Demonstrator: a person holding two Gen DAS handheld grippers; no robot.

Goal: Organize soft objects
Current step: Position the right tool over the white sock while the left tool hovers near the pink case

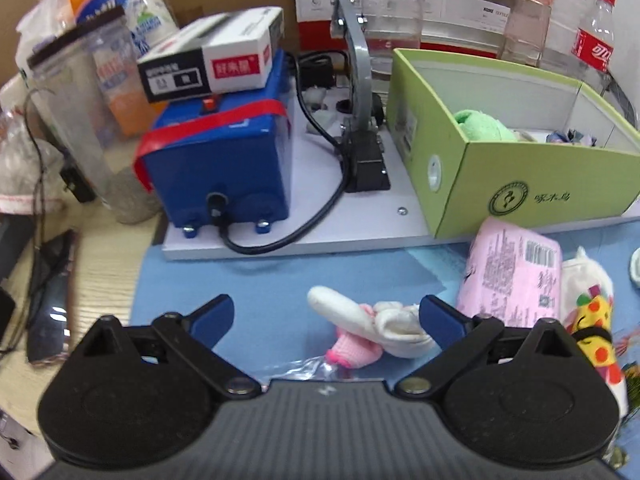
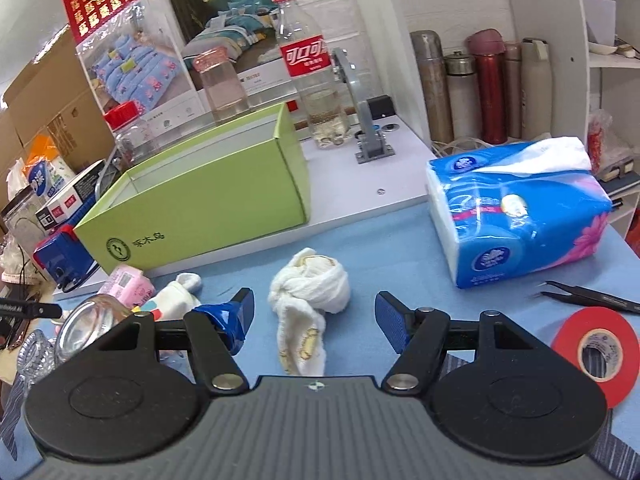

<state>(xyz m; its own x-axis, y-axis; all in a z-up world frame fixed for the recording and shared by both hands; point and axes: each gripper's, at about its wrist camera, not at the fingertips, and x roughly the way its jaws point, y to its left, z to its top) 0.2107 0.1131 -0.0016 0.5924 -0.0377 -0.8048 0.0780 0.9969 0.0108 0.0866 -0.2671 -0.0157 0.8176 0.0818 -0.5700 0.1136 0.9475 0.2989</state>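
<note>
In the left wrist view my left gripper [image 1: 326, 314] is open above the blue mat, with a small white and pink sock bundle [image 1: 372, 330] lying just ahead, near its right finger. A green box [image 1: 500, 184] stands beyond; a light green soft item [image 1: 484, 126] lies inside it. In the right wrist view my right gripper [image 2: 315, 312] is open, and a knotted white cloth [image 2: 316, 286] lies on the mat between its fingers without touching either pad. The green box [image 2: 208, 200] stands to the upper left.
A pink tissue pack [image 1: 516, 276] and a patterned white sock [image 1: 592, 312] lie right of the left gripper. A blue machine [image 1: 220, 160] and cable sit on a white board. A blue tissue pack [image 2: 516, 216], tweezers [image 2: 592, 300], red tape roll [image 2: 596, 348] and glass jar [image 2: 92, 324] surround the right gripper.
</note>
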